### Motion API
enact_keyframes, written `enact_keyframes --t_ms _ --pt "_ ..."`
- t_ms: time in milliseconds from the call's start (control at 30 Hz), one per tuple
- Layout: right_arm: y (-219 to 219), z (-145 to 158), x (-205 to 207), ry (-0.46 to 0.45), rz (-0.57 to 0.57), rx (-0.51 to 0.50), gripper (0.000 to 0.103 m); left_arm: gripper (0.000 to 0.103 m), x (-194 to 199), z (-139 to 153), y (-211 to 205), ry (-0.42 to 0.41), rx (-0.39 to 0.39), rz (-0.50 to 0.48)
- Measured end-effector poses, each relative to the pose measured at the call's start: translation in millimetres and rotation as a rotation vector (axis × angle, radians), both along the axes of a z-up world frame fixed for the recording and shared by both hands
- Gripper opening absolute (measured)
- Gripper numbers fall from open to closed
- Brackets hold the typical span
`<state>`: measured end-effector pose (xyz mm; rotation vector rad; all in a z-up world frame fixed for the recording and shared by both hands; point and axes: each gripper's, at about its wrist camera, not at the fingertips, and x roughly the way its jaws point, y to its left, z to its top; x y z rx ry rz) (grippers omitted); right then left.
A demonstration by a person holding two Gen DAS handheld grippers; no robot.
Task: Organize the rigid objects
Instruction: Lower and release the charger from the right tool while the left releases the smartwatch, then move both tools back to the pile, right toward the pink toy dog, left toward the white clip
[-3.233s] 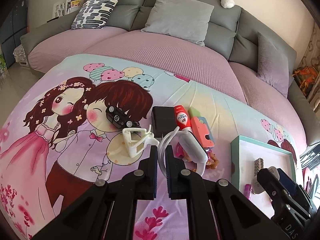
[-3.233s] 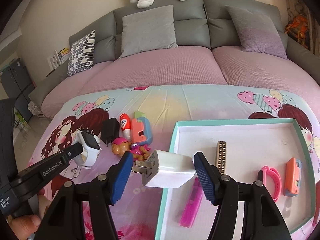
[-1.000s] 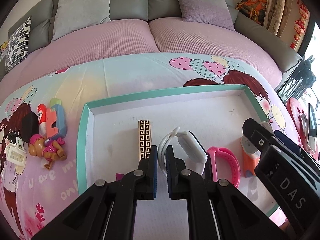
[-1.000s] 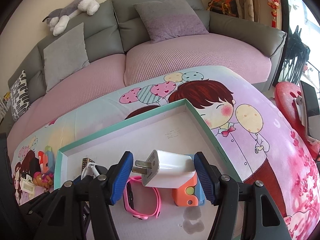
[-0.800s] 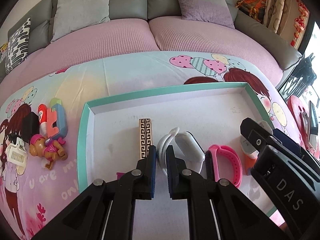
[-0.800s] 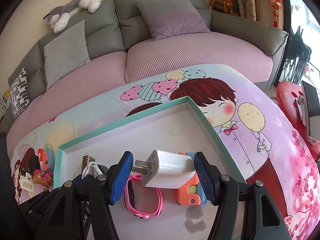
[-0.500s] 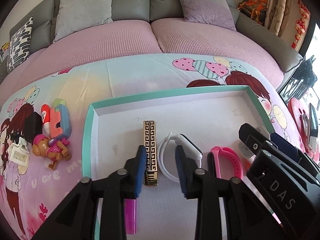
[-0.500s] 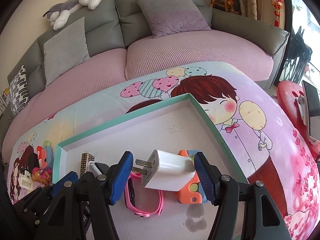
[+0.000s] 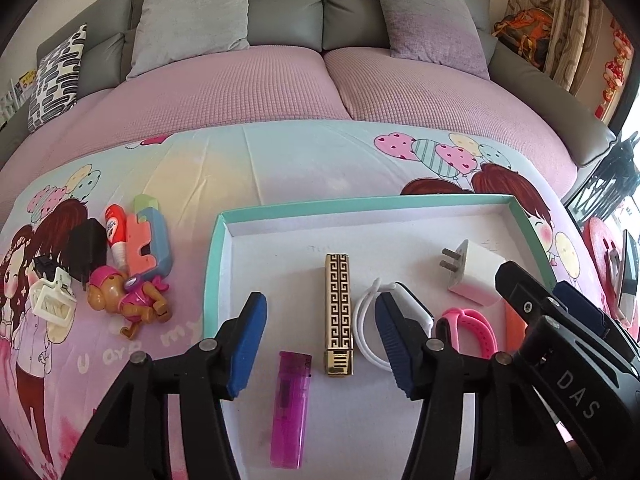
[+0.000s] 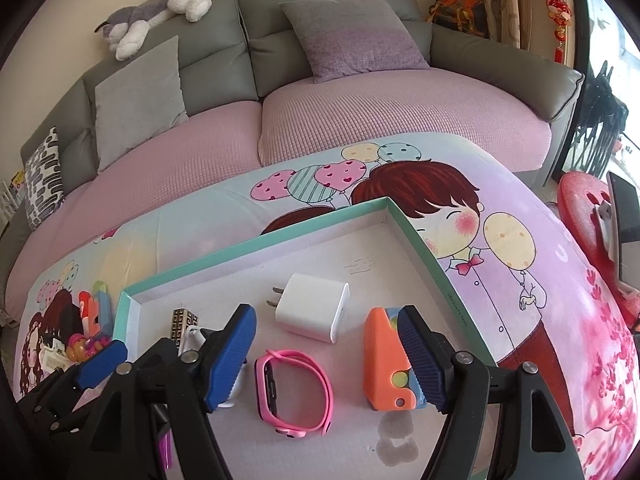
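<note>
Closest to the left wrist camera, the left gripper (image 9: pixel 318 340) stands with its blue-padded jaws spread and nothing pinched; they have just been opening, and the white smartwatch with its looped white band (image 9: pixel 390 322) lies free on the tray floor, partly behind the right-hand finger. Beside it lie a translucent magenta lighter (image 9: pixel 290 408) and a gold bar with a black key pattern (image 9: pixel 338 312). The right gripper (image 10: pixel 326 354) is likewise parted, its jaws just widened, and the white wall charger with two metal prongs (image 10: pixel 314 306) sits on the floor ahead of the fingertips, touching neither pad. Near it lie a pink wristband watch (image 10: pixel 294 390) and an orange and blue plastic block (image 10: pixel 386 364), the latter right against the right-hand finger.

All of these rest inside the shallow white tray with a teal rim (image 9: pixel 214 264). Both drops look finished, so the step in hand is release and withdrawal.

Further left on the cartoon-printed bedsheet (image 9: pixel 312 168), a loose cluster waits: a brown and pink toy puppy (image 9: pixel 126 294), an orange and blue puzzle-shaped block (image 9: pixel 150 242), a black plug adapter (image 9: pixel 86 250), a red and white tube (image 9: pixel 114 232) and a white hair clip (image 9: pixel 50 302). Next, I judge, each gripper must lift clear without nudging the tray's contents, swing left, and close on one piece.
</note>
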<state>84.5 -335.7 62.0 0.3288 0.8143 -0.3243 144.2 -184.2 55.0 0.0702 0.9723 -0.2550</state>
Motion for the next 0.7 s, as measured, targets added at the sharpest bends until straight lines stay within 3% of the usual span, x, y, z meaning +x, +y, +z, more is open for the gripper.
enact_keyframes --t_ms 267,367,533,633,700 --pt "4.6 -1.2 3.1 0.004 0.016 -0.001 0.089 0.061 10.3 -4.4 29.8 0.018 -0.014 0.097" --pt "7.3 -1.6 4.0 0.005 0.021 -0.008 0.098 0.081 13.5 -6.8 42.1 0.02 -0.02 0.13" --pt "11.7 -2.2 5.1 -0.005 0.033 0.0 0.103 0.084 17.5 -9.3 62.5 0.013 -0.029 0.195" --pt "15.4 -4.4 7.3 0.004 0.037 -0.005 0.103 0.096 19.2 -10.8 72.8 0.012 -0.021 0.233" --pt "17.6 -5.6 8.7 0.012 0.043 -0.005 0.103 0.097 20.1 -10.9 79.6 0.016 -0.027 0.255"
